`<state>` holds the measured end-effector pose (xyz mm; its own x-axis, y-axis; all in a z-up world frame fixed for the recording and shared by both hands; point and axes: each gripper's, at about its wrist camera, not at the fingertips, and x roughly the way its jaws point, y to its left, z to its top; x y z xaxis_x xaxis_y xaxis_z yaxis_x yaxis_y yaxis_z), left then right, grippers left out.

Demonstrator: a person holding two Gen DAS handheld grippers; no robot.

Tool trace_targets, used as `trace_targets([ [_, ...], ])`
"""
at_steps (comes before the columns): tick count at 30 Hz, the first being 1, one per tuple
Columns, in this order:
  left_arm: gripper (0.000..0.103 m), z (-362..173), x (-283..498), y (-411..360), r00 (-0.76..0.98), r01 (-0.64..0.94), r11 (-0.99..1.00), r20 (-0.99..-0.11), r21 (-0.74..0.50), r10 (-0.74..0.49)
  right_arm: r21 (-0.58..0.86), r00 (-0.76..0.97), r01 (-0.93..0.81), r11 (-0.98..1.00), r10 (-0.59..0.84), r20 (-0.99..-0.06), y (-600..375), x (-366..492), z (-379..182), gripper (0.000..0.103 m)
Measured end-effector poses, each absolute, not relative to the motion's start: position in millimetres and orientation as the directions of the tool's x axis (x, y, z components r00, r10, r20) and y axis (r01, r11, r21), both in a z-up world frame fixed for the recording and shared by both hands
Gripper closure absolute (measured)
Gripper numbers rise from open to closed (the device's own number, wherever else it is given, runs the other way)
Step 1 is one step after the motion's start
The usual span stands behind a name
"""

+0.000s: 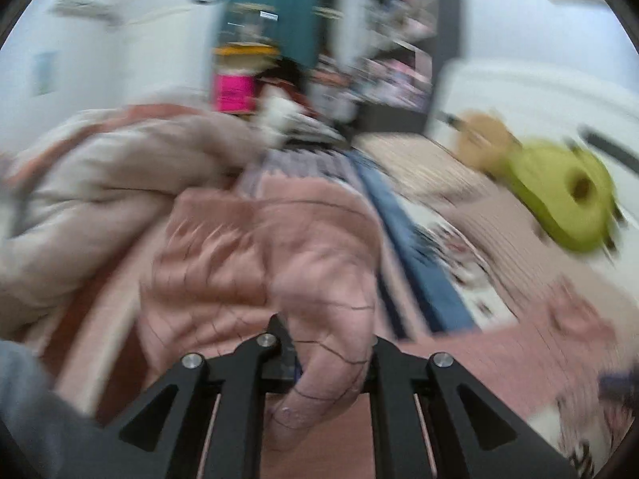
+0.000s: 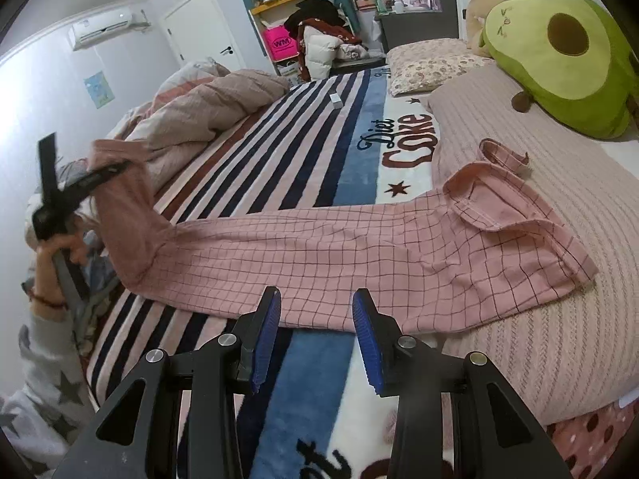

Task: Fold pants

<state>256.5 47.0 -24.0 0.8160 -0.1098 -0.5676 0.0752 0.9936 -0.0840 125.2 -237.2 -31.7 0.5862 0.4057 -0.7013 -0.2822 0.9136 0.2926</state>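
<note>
Pink checked pants (image 2: pixel 359 255) lie stretched across the bed, waistband at the right, leg ends at the left. My left gripper (image 2: pixel 100 175) is shut on the leg ends and holds them lifted above the bed's left side. In the blurred left wrist view the pink pants cloth (image 1: pixel 319 359) sits bunched between the left gripper's (image 1: pixel 327 343) fingers. My right gripper (image 2: pixel 315 311) is open and empty, its blue pads (image 2: pixel 265 335) just in front of the pants' near edge at mid-leg.
A striped "Diet Coke" blanket (image 2: pixel 303 143) covers the bed. A crumpled beige duvet (image 2: pixel 199 111) lies at the back left. A green avocado plush (image 2: pixel 559 60) and a floral pillow (image 2: pixel 431 64) sit at the back right. A pink knitted cover (image 2: pixel 559 319) lies under the waistband.
</note>
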Motion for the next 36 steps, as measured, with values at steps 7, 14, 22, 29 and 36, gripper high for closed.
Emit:
trace_targets([
  [7, 0.090, -106, 272, -32, 0.598, 0.300, 0.952, -0.765, -0.064, -0.240, 0.302, 0.577, -0.252, 0.919, 0.393, -0.716, -249, 121, -39, 0.070],
  [14, 0.020, -83, 234, 14, 0.597, 0.362, 0.907, -0.693, -0.217, -0.404, 0.328, 0.538, -0.247, 0.912, 0.411, -0.736, -248, 133, -54, 0.068],
  [22, 0.020, -82, 191, 87, 0.712, 0.101, 0.990, -0.688, -0.095, -0.138, 0.433, 0.482, -0.294, 0.852, 0.523, -0.702, -191, 181, -73, 0.042],
  [29, 0.020, -121, 185, 121, 0.669, 0.019, 0.994, -0.737, -0.106, -0.092, 0.385, 0.411, -0.299, 0.873, 0.482, -0.774, -118, 231, -125, 0.039],
  [36, 0.020, -114, 183, 128, 0.712, -0.011, 0.990, -0.697, -0.140, -0.090, 0.347, 0.395, -0.351, 0.870, 0.473, -0.787, -96, 216, -147, 0.089],
])
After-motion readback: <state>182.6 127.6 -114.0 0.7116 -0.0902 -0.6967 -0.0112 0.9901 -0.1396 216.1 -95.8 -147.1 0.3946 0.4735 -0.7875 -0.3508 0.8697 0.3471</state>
